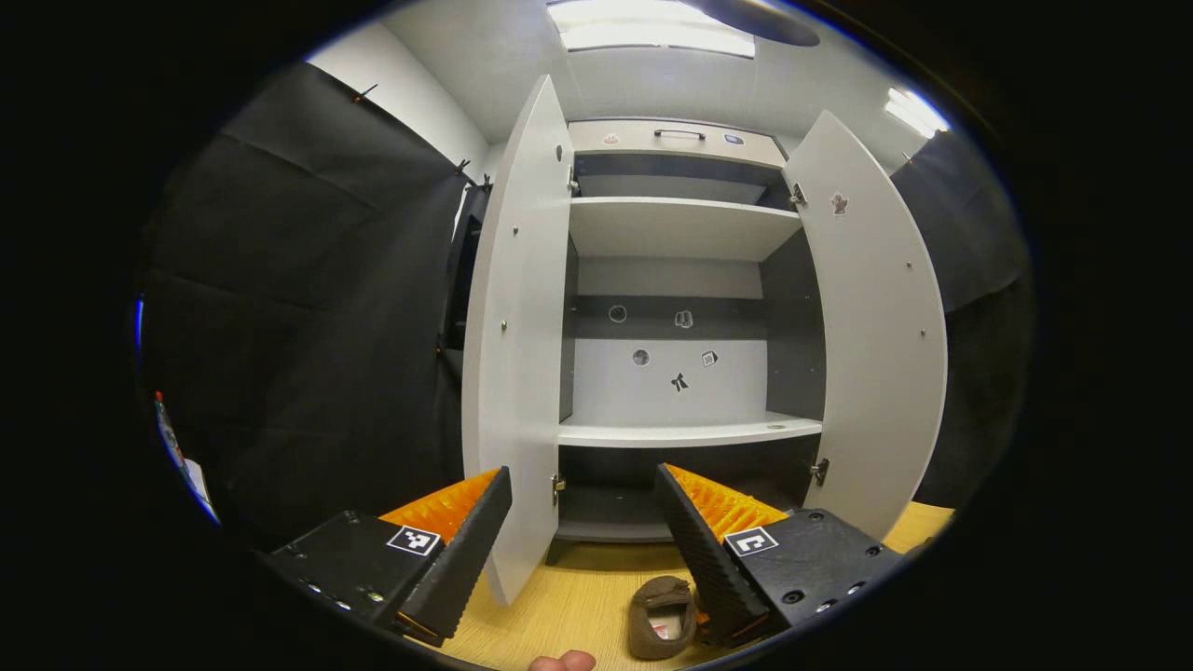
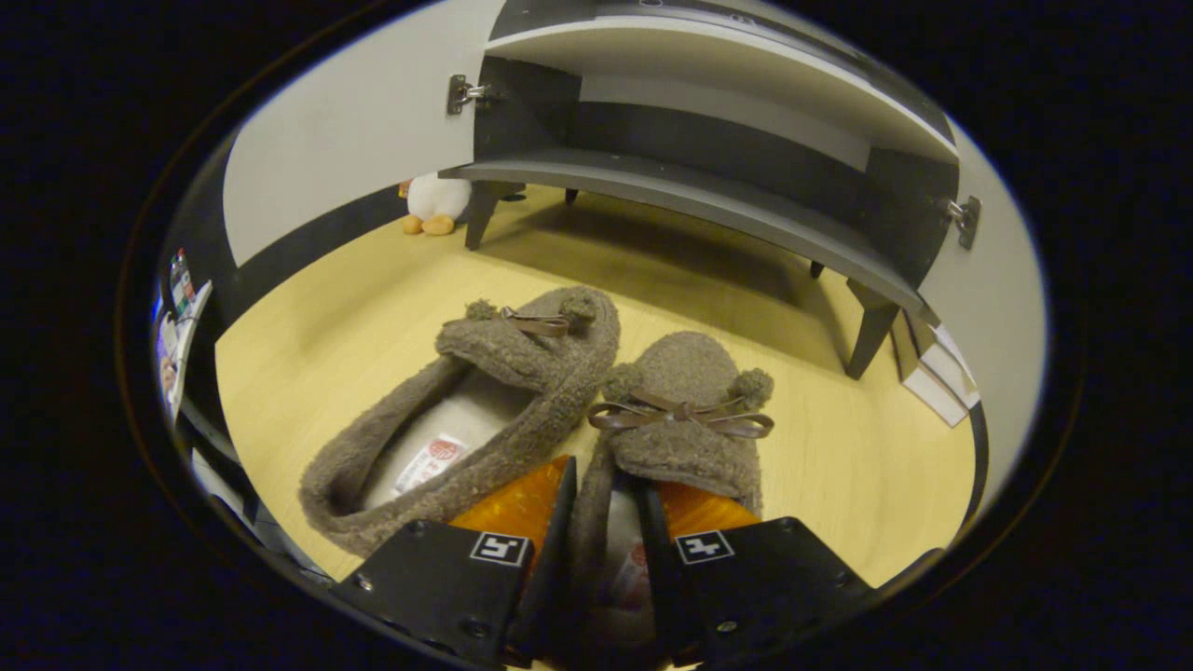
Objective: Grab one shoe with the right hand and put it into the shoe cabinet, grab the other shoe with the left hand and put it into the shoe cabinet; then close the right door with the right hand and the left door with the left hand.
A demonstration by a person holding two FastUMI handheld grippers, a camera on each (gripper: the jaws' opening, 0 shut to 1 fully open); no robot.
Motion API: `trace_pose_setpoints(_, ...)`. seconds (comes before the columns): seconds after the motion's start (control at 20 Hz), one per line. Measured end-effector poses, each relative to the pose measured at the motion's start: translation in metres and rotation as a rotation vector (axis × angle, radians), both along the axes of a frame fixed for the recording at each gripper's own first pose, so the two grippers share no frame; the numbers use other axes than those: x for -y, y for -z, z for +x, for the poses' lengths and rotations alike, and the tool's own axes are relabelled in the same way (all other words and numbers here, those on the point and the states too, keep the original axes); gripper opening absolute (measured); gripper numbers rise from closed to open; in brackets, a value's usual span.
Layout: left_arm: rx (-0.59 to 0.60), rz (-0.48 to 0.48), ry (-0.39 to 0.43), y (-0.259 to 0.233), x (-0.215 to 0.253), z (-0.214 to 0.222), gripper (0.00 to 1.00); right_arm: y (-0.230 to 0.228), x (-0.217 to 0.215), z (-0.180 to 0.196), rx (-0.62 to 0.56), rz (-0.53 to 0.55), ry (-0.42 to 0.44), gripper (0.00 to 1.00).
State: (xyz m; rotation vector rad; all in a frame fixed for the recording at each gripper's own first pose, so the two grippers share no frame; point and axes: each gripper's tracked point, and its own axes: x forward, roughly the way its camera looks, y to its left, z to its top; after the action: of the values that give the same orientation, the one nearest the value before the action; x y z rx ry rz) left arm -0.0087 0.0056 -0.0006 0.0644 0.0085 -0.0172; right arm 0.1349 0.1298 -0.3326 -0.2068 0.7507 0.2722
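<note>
In front of the shoe cabinet (image 2: 708, 200), on the wooden floor (image 2: 354, 308), the right shoe (image 2: 685, 410) of the brown fuzzy pair lay with its toe toward the cabinet, and the right hand-held gripper (image 2: 606, 550) had its fingers pressed in on the shoe's inner side wall near the heel, pinching it. The other shoe (image 2: 475, 410) lay touching it on the left, angled slightly away, untouched. By my judgement the first step was in hand: the grasp looked made, the lift not yet. The next move called for raising the shoe clear of its mate and carrying it forward onto a shelf without snagging the soft rim.

The left hand-held gripper (image 1: 582, 522) hung above the floor facing the cabinet, fingers spread wide on nothing, with one shoe (image 1: 662, 615) below it. Both doors, the left door (image 1: 517, 335) and the right door (image 1: 871, 345), stood open. The cabinet's shelves (image 1: 690, 431) held no shoes. A small plush toy (image 2: 436, 200) sat beside the cabinet's left leg.
</note>
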Motion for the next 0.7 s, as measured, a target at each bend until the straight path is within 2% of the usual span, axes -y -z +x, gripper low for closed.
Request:
trace_pose_setpoints(0.05,0.0,0.0,-0.003,0.001,-0.001,0.001,0.95,0.002,0.002,0.001,0.018,-0.003,0.002,0.41)
trace_pose_setpoints(0.2,0.0,-0.002,-0.002,0.002,0.0,0.002,0.95,-0.004,0.0,0.002,0.05,0.037,0.0,0.16)
trace_pose_setpoints(0.3,-0.004,-0.001,-0.002,0.002,0.0,0.002,0.95,-0.012,0.003,-0.001,0.075,0.063,-0.012,0.08)
trace_pose_setpoints(0.5,-0.004,-0.004,0.009,0.003,0.005,0.002,0.95,-0.048,0.015,-0.005,0.167,0.1,-0.018,0.06)
trace_pose_setpoints(0.7,-0.004,0.001,0.021,0.006,0.011,0.003,0.95,-0.129,0.034,-0.01,0.32,0.125,-0.003,0.06)
